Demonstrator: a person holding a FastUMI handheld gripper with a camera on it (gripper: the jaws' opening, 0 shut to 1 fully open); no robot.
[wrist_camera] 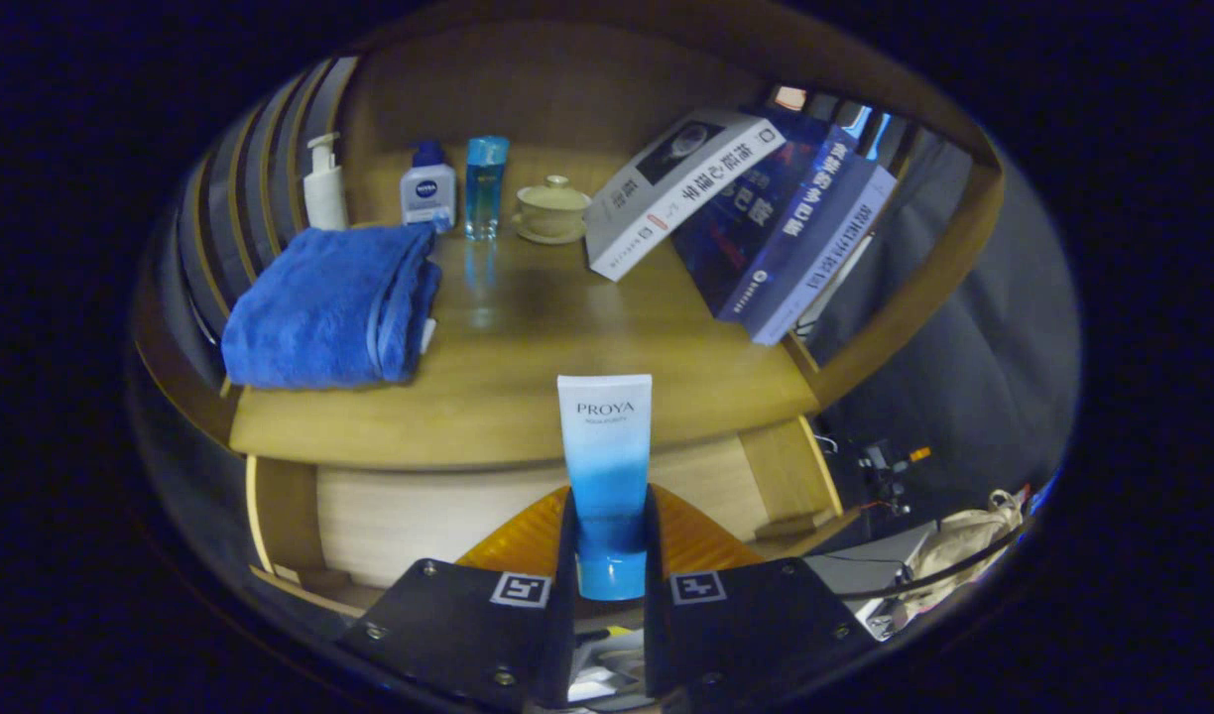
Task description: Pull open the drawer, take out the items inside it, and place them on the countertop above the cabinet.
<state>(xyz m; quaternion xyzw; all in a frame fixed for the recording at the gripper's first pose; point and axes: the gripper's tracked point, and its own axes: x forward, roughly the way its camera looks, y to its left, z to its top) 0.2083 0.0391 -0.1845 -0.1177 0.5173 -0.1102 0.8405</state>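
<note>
Blue-and-white cosmetic tube (604,466), upright with cap down, pinched between both fingers of the gripper (607,575) and held just in front of the wooden countertop (528,387). Below the countertop edge, pale drawer front (419,511) of the cabinet, with an orange ribbed object (701,540) just behind the fingers. On the countertop, beyond the tube: folded blue towel (324,302) at the left; behind it a white pump bottle (323,183), a small white-and-blue bottle (427,188) and a clear blue bottle (485,183) in a row; next a pale lidded cup on a saucer (550,210); at the right several books (746,213) leaning toward the left. Tube well apart from these things, not touching the countertop.
</note>
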